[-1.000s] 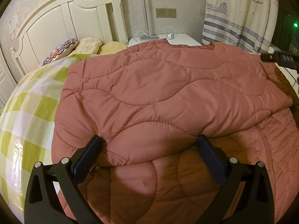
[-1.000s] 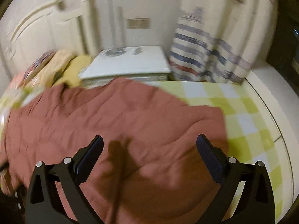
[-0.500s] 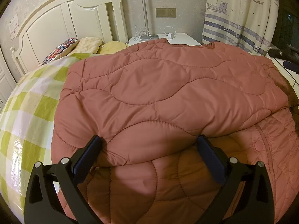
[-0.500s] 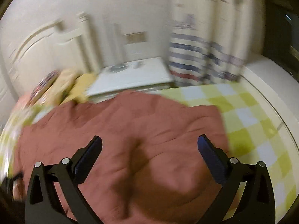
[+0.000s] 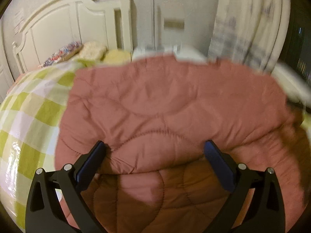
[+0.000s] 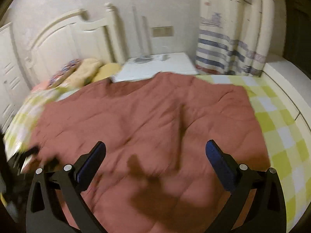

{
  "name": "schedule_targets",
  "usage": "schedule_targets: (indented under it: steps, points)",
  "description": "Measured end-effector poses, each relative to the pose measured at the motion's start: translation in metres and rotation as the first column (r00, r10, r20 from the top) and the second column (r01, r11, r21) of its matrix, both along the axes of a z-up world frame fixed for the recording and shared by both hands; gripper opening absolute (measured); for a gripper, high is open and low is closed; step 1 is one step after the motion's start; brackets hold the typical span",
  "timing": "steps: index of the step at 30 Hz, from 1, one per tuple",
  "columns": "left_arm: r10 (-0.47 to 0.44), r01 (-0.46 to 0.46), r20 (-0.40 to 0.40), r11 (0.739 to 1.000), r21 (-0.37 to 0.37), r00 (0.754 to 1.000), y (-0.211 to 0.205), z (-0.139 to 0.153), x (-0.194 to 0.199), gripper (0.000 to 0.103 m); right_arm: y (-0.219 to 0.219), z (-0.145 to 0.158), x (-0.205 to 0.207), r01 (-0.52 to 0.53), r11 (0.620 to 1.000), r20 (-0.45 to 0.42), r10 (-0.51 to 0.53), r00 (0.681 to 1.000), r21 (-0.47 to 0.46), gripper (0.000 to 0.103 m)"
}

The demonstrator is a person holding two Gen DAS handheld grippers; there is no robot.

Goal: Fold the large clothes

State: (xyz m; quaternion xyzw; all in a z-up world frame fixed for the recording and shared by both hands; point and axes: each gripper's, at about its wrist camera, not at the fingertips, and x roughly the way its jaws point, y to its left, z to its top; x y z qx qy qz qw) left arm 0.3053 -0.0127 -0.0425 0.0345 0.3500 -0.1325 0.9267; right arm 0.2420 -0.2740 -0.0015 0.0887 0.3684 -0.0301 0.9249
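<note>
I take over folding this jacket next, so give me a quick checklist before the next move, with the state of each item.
1. Left gripper open: ok, jaws wide, holding nothing.
2. Right gripper open: ok, empty.
3. Jacket already folded once: ok, one layer lies doubled over another near the left gripper.
4. Jacket fully on the bed: cannot tell, its near edge is out of view.
5. Top layer smooth: cannot tell, both views are blurred.
6. Room on the bed at right: ok, checked cover is bare there.
</note>
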Motion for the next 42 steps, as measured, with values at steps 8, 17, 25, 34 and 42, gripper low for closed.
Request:
schedule_targets:
  steps: [8,17,25,34,42]
  points:
    - [-0.128,0.139,-0.095,0.983,0.120,0.987,-0.045,-0.008,-0.032,0.101,0.060,-0.053,-0.016,-0.188,0.962,-0.198,0.148,0.969,-0.199,0.098]
    - [-0.032,0.022,-0.172,0.998,-0.056,0.985,-0.019,-0.024,-0.020,0.101,0.042,-0.050,-0.023,-0.157,0.983,-0.219,0.133,0.967,-0.097,0.098]
    - [0.118,-0.126,-0.164,0.991,-0.044,0.979,0.016,-0.025,-0.032,0.101,-0.036,-0.059,-0.075,0.121,0.991,-0.195,-0.131,0.972,-0.063,0.098]
    - [0.039,-0.041,-0.035,0.998,-0.039,0.999,-0.019,0.009,-0.068,0.101,0.016,-0.023,-0.105,-0.027,0.995,-0.047,0.023,0.999,-0.094,0.098]
    - [-0.015,0.036,-0.180,0.993,0.116,0.984,-0.072,-0.036,-0.051,0.101,0.064,-0.057,-0.095,-0.215,0.961,-0.193,0.181,0.964,-0.172,0.098]
